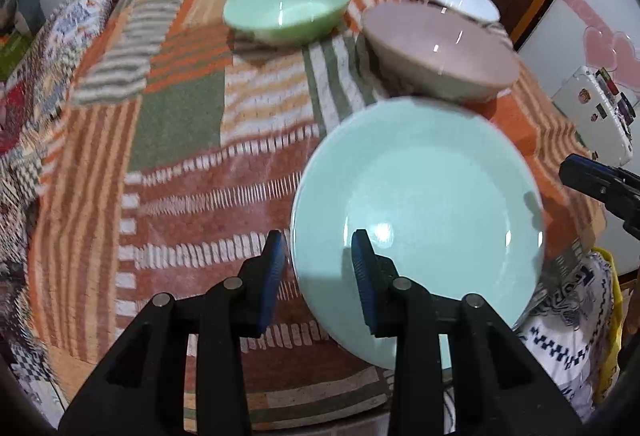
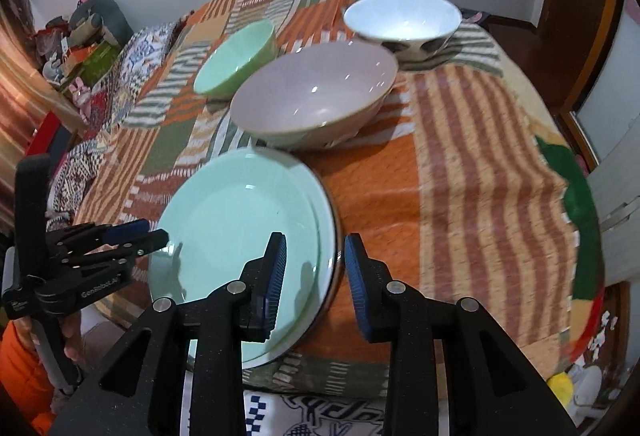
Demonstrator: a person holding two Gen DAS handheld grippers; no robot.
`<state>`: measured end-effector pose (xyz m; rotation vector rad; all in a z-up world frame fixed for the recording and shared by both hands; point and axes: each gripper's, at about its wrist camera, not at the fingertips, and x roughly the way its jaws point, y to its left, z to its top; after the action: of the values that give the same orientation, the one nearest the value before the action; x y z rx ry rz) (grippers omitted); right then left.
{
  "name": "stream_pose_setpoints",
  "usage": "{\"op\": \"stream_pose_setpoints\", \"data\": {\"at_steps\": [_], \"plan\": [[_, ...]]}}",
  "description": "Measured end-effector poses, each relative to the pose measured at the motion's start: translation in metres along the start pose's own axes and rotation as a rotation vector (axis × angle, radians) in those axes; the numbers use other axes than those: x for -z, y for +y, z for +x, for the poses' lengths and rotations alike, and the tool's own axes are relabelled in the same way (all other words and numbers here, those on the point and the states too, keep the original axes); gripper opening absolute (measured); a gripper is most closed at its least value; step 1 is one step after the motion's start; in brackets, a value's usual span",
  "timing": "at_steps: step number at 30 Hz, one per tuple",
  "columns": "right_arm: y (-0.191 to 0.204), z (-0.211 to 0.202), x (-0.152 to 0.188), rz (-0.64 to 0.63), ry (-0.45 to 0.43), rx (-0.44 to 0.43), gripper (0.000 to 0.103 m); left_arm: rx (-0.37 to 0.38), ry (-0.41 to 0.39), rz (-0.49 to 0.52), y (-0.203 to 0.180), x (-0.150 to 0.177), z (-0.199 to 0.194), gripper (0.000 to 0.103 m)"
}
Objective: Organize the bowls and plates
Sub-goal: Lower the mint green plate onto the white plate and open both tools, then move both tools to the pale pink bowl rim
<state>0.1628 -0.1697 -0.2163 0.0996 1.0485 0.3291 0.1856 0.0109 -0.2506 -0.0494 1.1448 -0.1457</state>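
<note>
A: Count of dishes?
B: Three bowls, upper frame: green bowl (image 2: pixel 236 60), pink bowl (image 2: pixel 316 96), white bowl (image 2: pixel 402 21). Two stacked mint plates (image 2: pixel 240 252), lower centre.
A: Claws?
B: Left gripper (image 1: pixel 318 278) and right gripper (image 2: pixel 315 278) both spread astride the plate rim, not pinching.

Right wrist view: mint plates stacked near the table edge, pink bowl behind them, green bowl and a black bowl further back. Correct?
Not quite. The far bowl is white, not black, with dark patches outside, per the right wrist view. The mint plates, pink bowl and green bowl are as stated.
</note>
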Motion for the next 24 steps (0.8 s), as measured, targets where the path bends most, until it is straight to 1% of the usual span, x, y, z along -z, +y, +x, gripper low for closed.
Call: {"op": "stream_pose_setpoints", "data": {"at_steps": [2, 4, 9, 11, 12, 15, 19, 24], "plan": [[-0.004, -0.005, -0.003, 0.016, -0.017, -0.012, 0.029, -0.001, -0.027, 0.007, -0.003, -0.006, -0.011, 0.034], [-0.004, -0.007, -0.006, 0.023, -0.026, -0.022, 0.033, 0.007, -0.050, 0.010, -0.005, -0.014, -0.020, 0.034], [-0.008, -0.017, -0.017, 0.025, -0.083, -0.029, 0.037, 0.026, -0.103, 0.021, -0.012, -0.037, -0.036, 0.036], [-0.011, -0.020, -0.024, 0.032, -0.101, -0.033, 0.041, 0.028, -0.125, 0.028, -0.017, -0.047, -0.040, 0.037], [-0.013, -0.021, -0.028, 0.039, -0.113, -0.037, 0.044, 0.028, -0.137, 0.031, -0.019, -0.052, -0.043, 0.038], [-0.018, -0.022, -0.041, 0.061, -0.150, -0.053, 0.045, 0.030, -0.161, 0.031, -0.024, -0.067, -0.043, 0.042], [-0.022, -0.016, -0.056, 0.068, -0.172, -0.045, 0.053, 0.045, -0.148, 0.028, -0.029, -0.088, -0.031, 0.044], [-0.030, 0.002, -0.073, 0.081, -0.164, -0.048, 0.053, 0.039, -0.112, 0.027, -0.030, -0.109, -0.003, 0.044]]}}
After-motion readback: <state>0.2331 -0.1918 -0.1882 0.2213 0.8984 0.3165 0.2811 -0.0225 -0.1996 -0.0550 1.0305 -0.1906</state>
